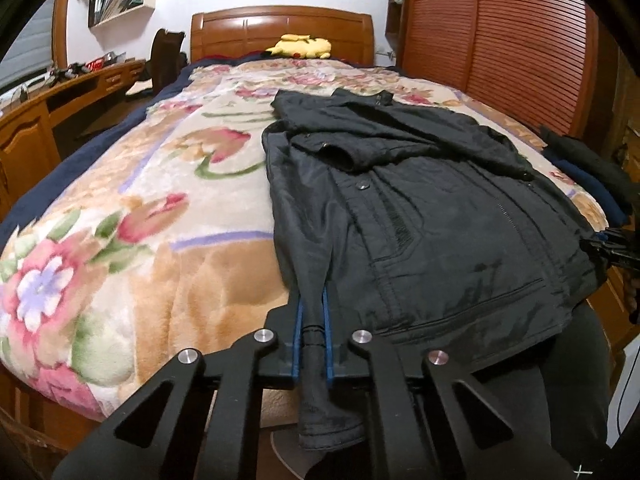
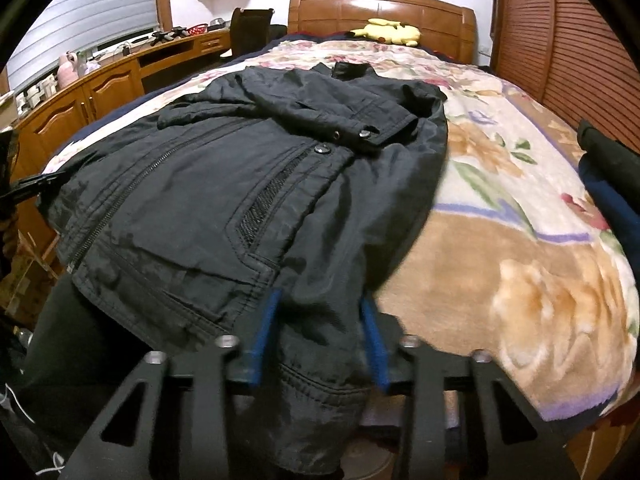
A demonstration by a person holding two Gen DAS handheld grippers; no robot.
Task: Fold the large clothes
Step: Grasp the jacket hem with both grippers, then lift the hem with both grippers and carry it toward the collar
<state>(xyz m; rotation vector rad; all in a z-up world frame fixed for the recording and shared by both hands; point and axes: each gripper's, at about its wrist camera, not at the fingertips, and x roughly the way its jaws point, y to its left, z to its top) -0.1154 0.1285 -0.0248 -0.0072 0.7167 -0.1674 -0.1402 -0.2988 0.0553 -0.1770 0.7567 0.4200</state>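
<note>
**Inspector:** The left gripper (image 1: 312,320) is pinching a thin fold at the hem corner of the black jacket (image 1: 432,216); its blue pads (image 1: 298,340) are standing almost together with the cloth squeezed between them. The right gripper (image 2: 320,332) is straddling a thick bunch of the opposite hem corner; its pads (image 2: 262,332) are sitting much wider apart, and the view is blurring there, so I am not vouching that they are pressing firmly.

**Assistant:** Where is the jacket lying?

**Inspector:** It is lying front up on the flowered blanket (image 1: 120,240), sleeves crossed over the chest, collar toward the headboard (image 1: 280,28), hem hanging over the near edge of the bed.

**Assistant:** What are you flagging?

**Inspector:** In my judgement, uneven grips are posing the main risk; the fabric is looking slick, so the bulky right bunch may be slipping out during a lift, leaving the fold skewed; the left pinch may be catching only one layer, letting the lining sag; the crossed sleeves may be sliding off as the hem is rising; a pile of dark clothes (image 2: 612,184) is sitting near the blanket's right edge, so a wide swing may be disturbing it.
</note>
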